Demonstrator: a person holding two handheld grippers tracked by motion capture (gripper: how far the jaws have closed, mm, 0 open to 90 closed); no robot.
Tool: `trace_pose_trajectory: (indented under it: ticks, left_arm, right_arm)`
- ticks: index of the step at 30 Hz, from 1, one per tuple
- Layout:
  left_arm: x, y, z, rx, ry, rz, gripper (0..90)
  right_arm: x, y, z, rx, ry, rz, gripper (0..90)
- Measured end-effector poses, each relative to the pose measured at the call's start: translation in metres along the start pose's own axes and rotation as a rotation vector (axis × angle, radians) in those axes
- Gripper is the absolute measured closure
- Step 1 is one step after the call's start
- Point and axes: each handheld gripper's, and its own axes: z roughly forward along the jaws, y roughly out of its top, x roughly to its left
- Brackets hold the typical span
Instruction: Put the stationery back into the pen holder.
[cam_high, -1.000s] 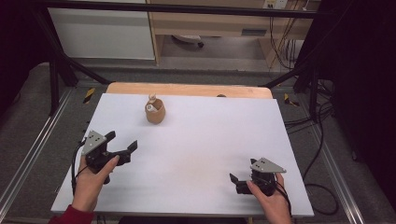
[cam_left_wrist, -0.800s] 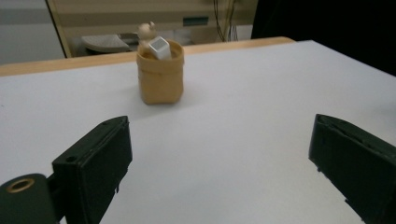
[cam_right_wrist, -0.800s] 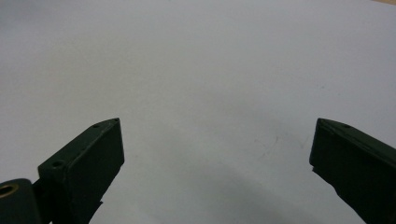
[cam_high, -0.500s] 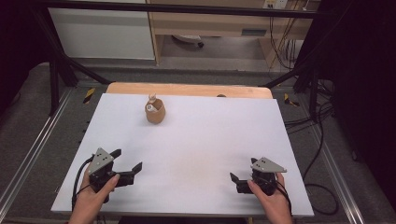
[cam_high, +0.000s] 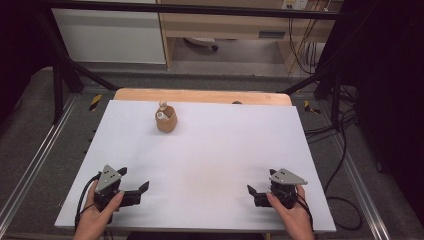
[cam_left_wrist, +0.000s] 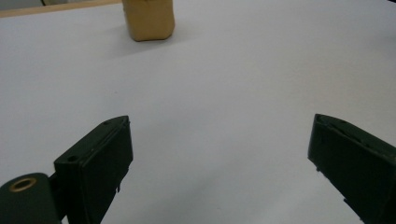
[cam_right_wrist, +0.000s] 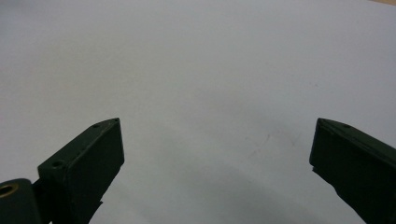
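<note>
A small tan pot (cam_high: 166, 120) with a pale stopper-like piece at its mouth stands upright near the far left of the white table (cam_high: 210, 150). Its lower body also appears at the top of the left gripper view as the tan pot (cam_left_wrist: 148, 21). My left gripper (cam_high: 141, 188) rests at the near left edge, held by a hand, open and holding nothing (cam_left_wrist: 219, 158). At the near right edge sits my right gripper (cam_high: 251, 192), also open over bare white surface (cam_right_wrist: 217, 158). Both grippers are far from the pot.
A wooden strip (cam_high: 200, 96) borders the table's far edge. Metal rails (cam_high: 30, 170) run along both sides over grey floor, with cables (cam_high: 340, 130) on the right. A cabinet (cam_high: 110, 35) and shelf stand behind.
My left gripper has moved back toward the near table edge and come down lower. The right gripper has stayed almost still. The pot has not moved.
</note>
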Motion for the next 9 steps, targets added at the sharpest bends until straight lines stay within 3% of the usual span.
trace_pose_trajectory:
  ticks: [9]
  left_arm:
    - [0.026,-0.002,-0.005,-0.021,0.068,-0.068,7.4]
  right_arm:
    - [-0.012,-0.004,0.002,0.023,-0.067,0.04,4.2]
